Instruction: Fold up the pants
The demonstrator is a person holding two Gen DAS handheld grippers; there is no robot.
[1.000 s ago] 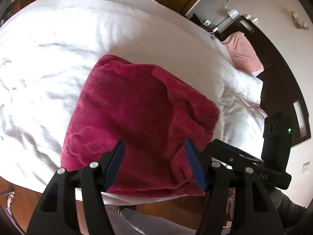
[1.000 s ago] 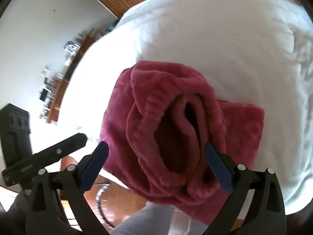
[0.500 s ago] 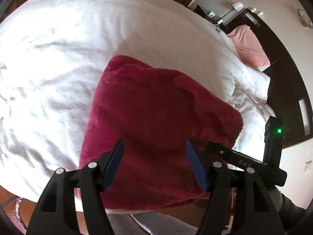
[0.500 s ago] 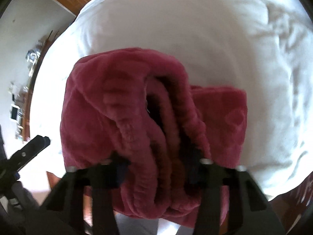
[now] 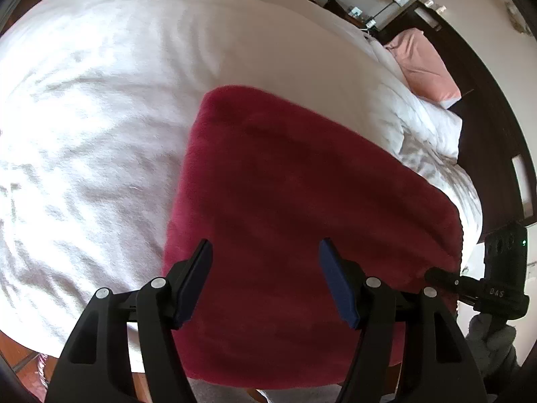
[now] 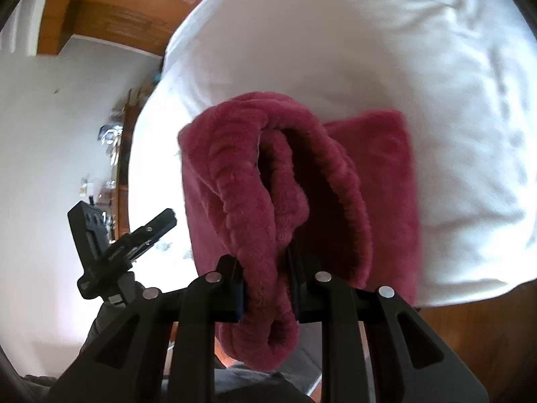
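A: Big white bed [image 5: 141,77]. Red fluffy pants [image 5: 302,221] folded up into a fat square, lying on the bed near its close edge. One side hanging just past that edge.

B: And in the right wrist view, same pants [image 6: 379,168], seen from the end with the stretchy waistband [image 6: 235,201]. Thick ribbed band, bunched up, lifted a little off the bed.

A: Left gripper [image 5: 265,278]?

B: Held over the pants, near the bed's close edge. Jaws standing apart, blue pads [image 5: 196,278] on each side. Only flat red cloth showing between them. Not pinching anything. Touching the cloth or just above it? Cannot tell.

A: Right gripper [image 6: 266,278]?

B: Closing in on the waistband. A thick roll of red cloth squeezed between the two black fingers, bulging out above and below them. Gripping the pants, no doubt.

A: From the left wrist view, right gripper [image 5: 476,288] poking in at the far right corner of the pants, off the bed's side.

B: And from the right wrist view, left gripper [image 6: 134,238] off to the left of the bed, black and pointing in toward the pants.

A: Anything else by the bed?

B: Pink pillow [image 5: 426,67] up at the head of the bed, beside a dark headboard [image 5: 486,124]. Wooden floor [image 6: 470,329] under the bed's close edge. A bit of grey sleeve [image 5: 490,336] behind the right gripper.
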